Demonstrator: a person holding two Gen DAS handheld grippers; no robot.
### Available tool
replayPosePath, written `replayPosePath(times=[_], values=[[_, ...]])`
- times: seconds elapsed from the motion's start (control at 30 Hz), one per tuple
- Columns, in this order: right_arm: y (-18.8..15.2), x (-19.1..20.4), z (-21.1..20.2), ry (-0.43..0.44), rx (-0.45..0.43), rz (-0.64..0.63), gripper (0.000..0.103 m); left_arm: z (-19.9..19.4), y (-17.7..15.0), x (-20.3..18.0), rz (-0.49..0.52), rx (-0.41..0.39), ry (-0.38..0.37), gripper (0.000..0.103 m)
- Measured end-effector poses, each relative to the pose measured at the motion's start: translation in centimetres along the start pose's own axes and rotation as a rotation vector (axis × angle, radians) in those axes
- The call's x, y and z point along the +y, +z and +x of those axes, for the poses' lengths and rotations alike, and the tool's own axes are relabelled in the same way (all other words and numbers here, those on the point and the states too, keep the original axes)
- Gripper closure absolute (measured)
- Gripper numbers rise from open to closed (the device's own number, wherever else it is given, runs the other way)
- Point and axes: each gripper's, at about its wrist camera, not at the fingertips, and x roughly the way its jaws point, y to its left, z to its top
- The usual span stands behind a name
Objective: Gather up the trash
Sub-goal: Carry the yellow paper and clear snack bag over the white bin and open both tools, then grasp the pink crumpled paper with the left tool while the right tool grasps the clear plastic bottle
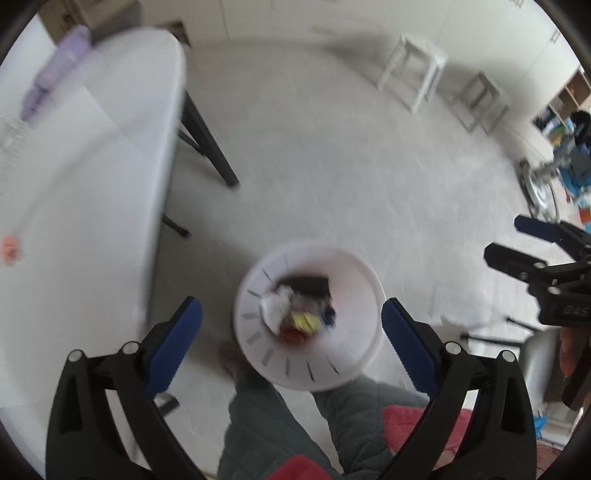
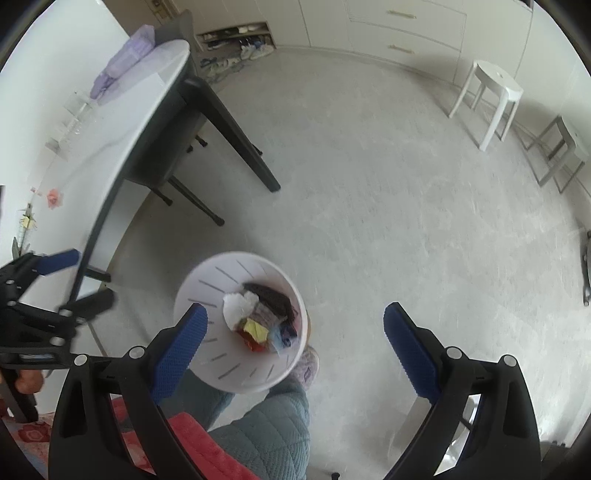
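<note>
Well, both the left gripper point(image 1: 291, 345) and right gripper point(image 2: 295, 349) hung wide apart, empty, over the white bin point(image 1: 364, 280) holding trash point(image 2: 258, 317); next, probably, the pink scrap point(image 2: 53, 196) on the table point(image 2: 110, 140).

place: home room | signs: shoe rack point(image 2: 236, 35); drawers point(image 2: 402, 29); white stool point(image 2: 491, 96); table point(image 2: 110, 122)
</note>
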Motion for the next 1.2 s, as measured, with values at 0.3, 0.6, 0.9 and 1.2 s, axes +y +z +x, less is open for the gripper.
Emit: replayPosePath(times=[0.3,0.6,0.9,1.2], values=[[3.9,5.0,-1.6,0.08,-0.073,-0.106,0.007,-6.9,0.1,7.2,-0.192,-0.151,0.111,0.008],[6.8,14.4,-2.2,0.215,-0.086,-0.248,0.007,-8.9,-3.4,22.3,-0.63,-0.158,0.233,0.008],[9.4,22.9,-1.2,0.243,-0.078,-0.286,0.007,-3.7,-0.3,36.7,-0.973,-0.143,0.266,0.008],[11.5,28.1,0.9,0.222,-0.034,-0.292,0.007,3.0,2.2,42.3,-1.078,-0.048,0.272,0.035]])
